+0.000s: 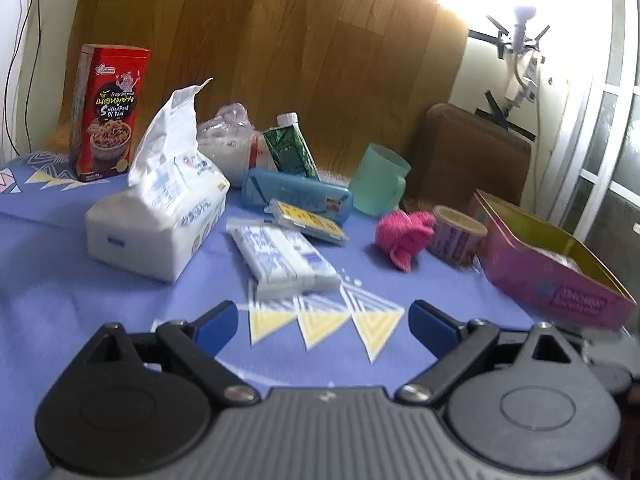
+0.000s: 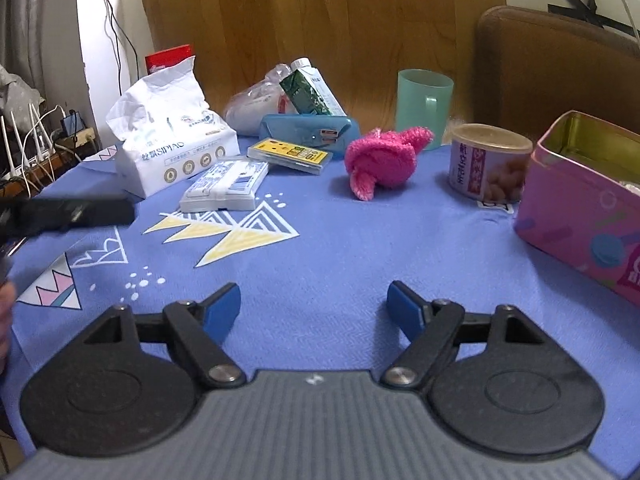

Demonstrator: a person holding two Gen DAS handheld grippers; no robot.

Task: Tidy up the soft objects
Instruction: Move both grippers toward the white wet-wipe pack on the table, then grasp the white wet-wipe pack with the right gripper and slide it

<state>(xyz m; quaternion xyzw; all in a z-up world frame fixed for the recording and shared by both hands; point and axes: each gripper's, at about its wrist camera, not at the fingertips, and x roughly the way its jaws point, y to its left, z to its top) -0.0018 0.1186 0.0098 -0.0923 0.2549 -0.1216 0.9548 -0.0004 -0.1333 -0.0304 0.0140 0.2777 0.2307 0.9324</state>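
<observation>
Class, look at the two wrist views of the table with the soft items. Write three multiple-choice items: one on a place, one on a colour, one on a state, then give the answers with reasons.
1. Where does the pink cloth lie?
A. inside the pink tin
B. on the tablecloth, between the yellow card pack and the round can
C. on top of the tissue pack

2. What colour is the cup?
A. red
B. mint green
C. black

3. How do the two grippers stand?
A. both open and holding nothing
B. both shut on the cloth
C. left one shut on the cup

Answers:
1 B: it sits on the blue tablecloth with the yellow card pack on one side and the round can on the other.
2 B: its wall is pale green.
3 A: the left gripper and right gripper show wide gaps with only cloth between.
</observation>
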